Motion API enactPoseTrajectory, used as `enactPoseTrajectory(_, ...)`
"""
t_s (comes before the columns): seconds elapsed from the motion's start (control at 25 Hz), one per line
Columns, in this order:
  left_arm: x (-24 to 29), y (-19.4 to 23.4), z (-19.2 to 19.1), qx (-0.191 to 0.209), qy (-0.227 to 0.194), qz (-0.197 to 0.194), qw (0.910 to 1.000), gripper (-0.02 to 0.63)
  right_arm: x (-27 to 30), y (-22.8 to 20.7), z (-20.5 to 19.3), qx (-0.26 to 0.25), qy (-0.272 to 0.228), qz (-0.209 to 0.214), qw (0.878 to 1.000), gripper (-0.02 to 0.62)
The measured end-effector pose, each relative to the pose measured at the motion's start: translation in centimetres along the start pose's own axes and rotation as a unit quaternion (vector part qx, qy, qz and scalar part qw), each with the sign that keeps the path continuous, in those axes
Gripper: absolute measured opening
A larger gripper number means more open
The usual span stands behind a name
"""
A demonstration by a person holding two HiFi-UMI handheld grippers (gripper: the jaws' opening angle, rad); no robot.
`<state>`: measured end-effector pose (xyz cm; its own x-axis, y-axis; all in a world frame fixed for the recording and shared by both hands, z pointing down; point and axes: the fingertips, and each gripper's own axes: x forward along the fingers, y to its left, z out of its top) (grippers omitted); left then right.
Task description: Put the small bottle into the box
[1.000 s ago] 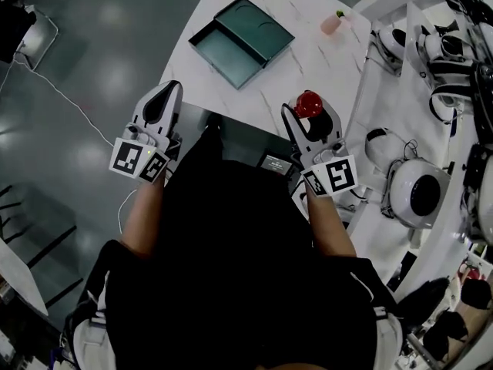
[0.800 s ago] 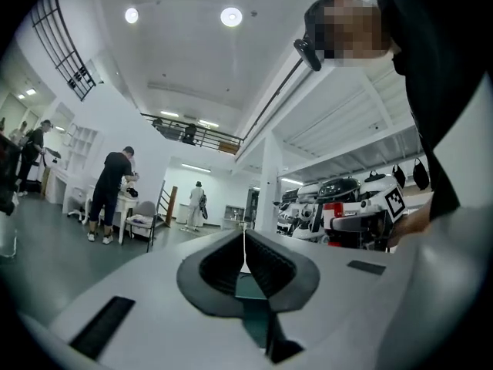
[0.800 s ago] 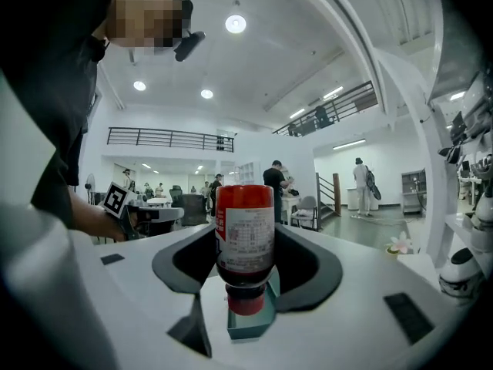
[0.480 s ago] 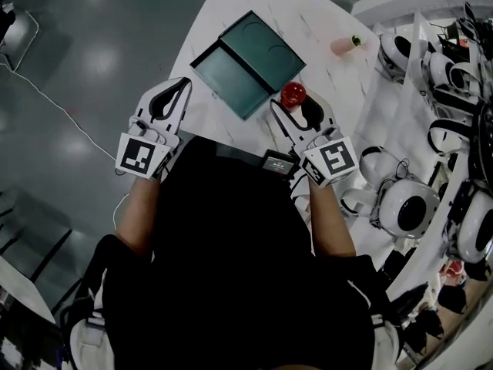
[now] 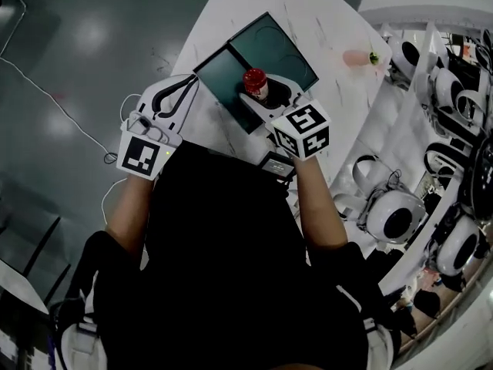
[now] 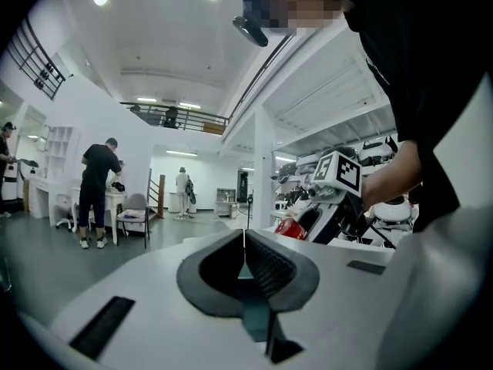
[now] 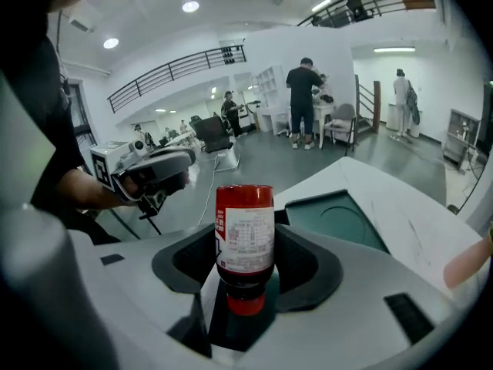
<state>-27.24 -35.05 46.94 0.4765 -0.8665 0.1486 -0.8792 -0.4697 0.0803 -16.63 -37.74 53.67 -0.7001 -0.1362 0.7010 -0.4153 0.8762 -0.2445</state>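
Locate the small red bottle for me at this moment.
The small bottle is clamped in the right hand-held gripper, upper centre of the head view, over the near half of the green box.

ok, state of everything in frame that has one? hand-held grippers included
small bottle: clamped in the right hand-held gripper, up by the box, not in it yet.
box: open, both halves lying flat on the white table; the visible parts are empty.
right hand-held gripper: shut on the small bottle.
left hand-held gripper: jaws together, nothing between them.
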Motion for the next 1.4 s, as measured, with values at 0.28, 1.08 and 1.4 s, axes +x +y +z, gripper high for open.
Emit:
enactPoseTrajectory(0.28, -0.1, 2.3, -2.1, -0.024, 0.008, 0.029, 0.9992, 0.02, 5.6, -0.1, -2.6, 0.035, 0.104, 0.047, 0.993, 0.235)
enactPoseTrajectory(1.08, -0.6, 2.2, -4.9, -0.005, 0.042, 0.02, 0.9989, 0.02, 11.8, -0.3, -8.4, 0.038, 0.247, 0.032, 0.968, 0.235)
enactPoseTrajectory(1.4, -1.0, 2.9, -5.1, -0.004, 0.042, 0.026, 0.9988, 0.02, 12.4, -0.4, -8.8, 0.031, 0.262, 0.017, 0.964, 0.236)
